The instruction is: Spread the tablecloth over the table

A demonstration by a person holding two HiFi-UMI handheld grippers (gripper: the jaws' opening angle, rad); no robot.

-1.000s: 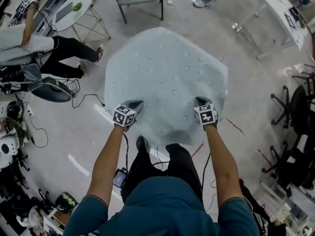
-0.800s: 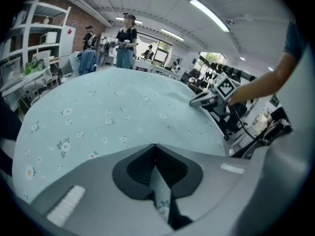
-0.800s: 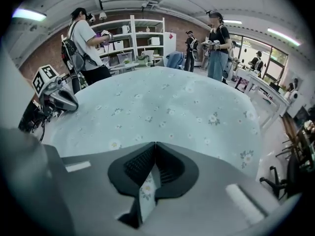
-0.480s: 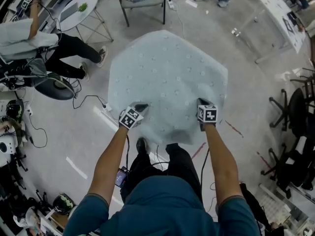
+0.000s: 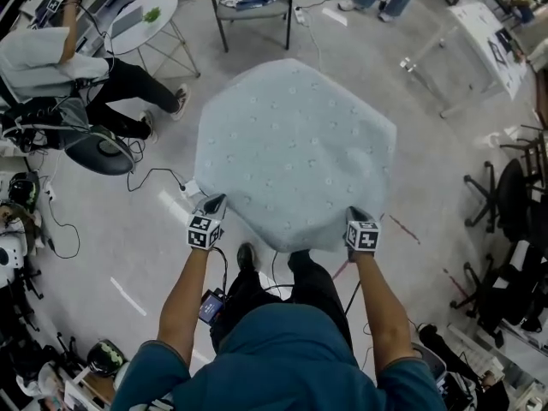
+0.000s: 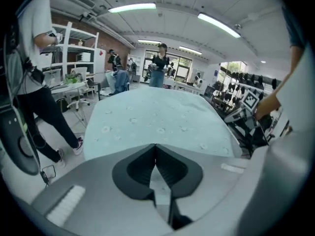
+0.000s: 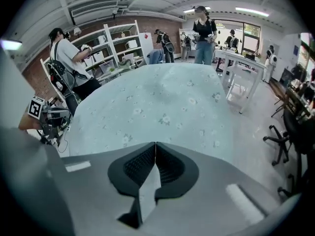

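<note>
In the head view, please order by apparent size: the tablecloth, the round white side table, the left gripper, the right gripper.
1. tablecloth, by far the largest.
2. round white side table; it stands farther away, so its true size is unsure.
3. left gripper and right gripper: smallest, alike, so not ranked.

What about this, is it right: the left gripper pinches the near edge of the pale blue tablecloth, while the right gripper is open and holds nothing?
One part is wrong. The right gripper is shut and pinches the near edge of the tablecloth too, as the right gripper view shows. The left gripper does pinch that edge.
</note>
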